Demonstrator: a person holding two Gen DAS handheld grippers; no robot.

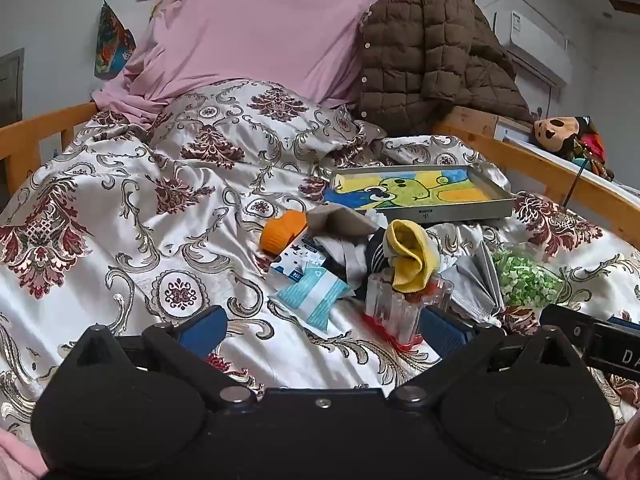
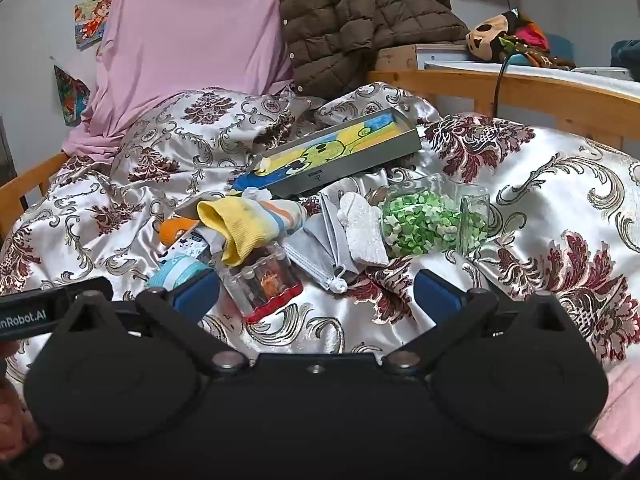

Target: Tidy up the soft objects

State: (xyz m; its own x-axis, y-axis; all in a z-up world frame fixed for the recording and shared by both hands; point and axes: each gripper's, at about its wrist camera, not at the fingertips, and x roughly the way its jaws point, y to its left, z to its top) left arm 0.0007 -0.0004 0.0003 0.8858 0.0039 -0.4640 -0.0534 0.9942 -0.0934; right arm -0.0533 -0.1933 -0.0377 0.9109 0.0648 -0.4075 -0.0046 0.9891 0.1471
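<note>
A pile of small items lies on the patterned bedspread [image 1: 120,220]. A yellow sock [image 1: 408,256] drapes over a clear plastic box with a red base [image 1: 396,312]; the sock also shows in the right wrist view [image 2: 240,224], as does the box [image 2: 264,280]. Grey face masks [image 2: 320,248] and a white sock [image 2: 364,228] lie beside them. My left gripper [image 1: 324,328] is open, low over the bed, just short of the pile. My right gripper [image 2: 316,292] is open and empty, in front of the masks and box.
A metal tray with a cartoon picture [image 1: 420,192] lies behind the pile. A jar of green paper stars [image 2: 432,220] lies on its side. An orange item [image 1: 280,232], teal packet [image 1: 316,296], brown jacket [image 1: 432,52], pink sheet [image 1: 260,24] and wooden rails [image 1: 552,168] surround them.
</note>
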